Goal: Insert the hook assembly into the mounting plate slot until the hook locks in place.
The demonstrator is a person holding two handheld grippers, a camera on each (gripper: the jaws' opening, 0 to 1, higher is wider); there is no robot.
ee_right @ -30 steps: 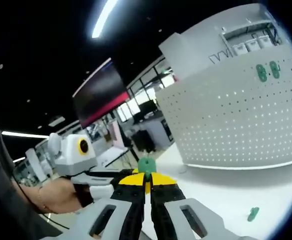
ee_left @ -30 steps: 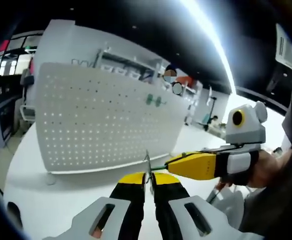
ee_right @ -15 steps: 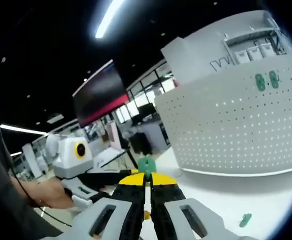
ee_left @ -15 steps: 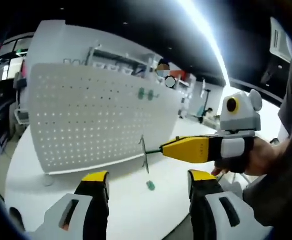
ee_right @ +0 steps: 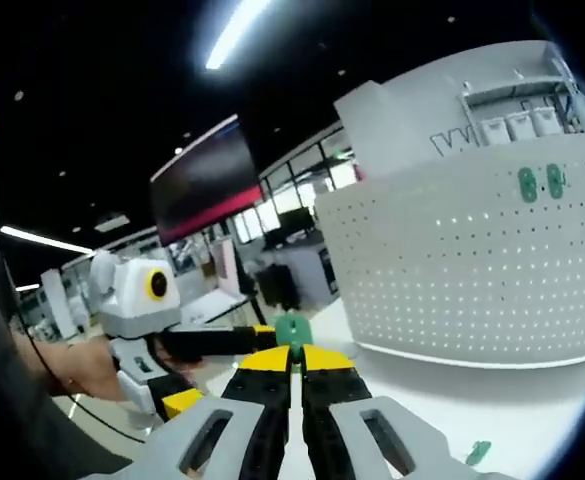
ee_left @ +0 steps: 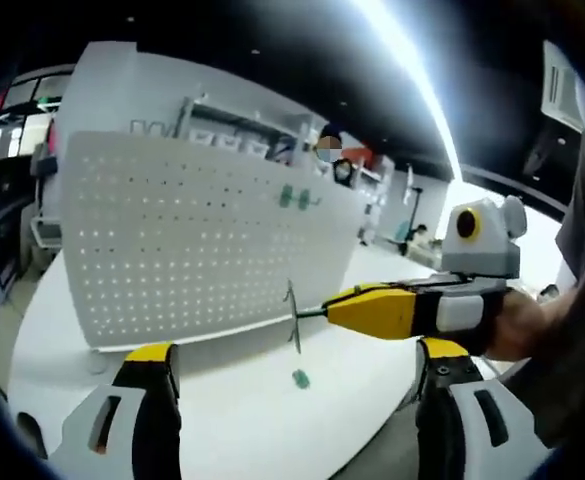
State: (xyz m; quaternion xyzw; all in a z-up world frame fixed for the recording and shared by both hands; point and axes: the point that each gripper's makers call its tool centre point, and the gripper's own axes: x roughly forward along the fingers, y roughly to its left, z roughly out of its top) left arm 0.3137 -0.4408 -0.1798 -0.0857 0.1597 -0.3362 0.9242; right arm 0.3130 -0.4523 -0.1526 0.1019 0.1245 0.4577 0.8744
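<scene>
Right gripper (ee_left: 324, 312) pinches the thin metal hook with green base (ee_left: 292, 318), not yet at the white perforated mounting plate (ee_left: 192, 240); left gripper (ee_left: 297, 375) gapes wide.

No wording can be read here: dark letter-like marks on the white wall panel (ee_right: 452, 140) behind the pegboard (ee_right: 472, 270) are too blurred to make out.

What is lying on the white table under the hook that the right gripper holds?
One small green piece lies on the table, below the hook in the right gripper. Its shape is too small to tell.
</scene>
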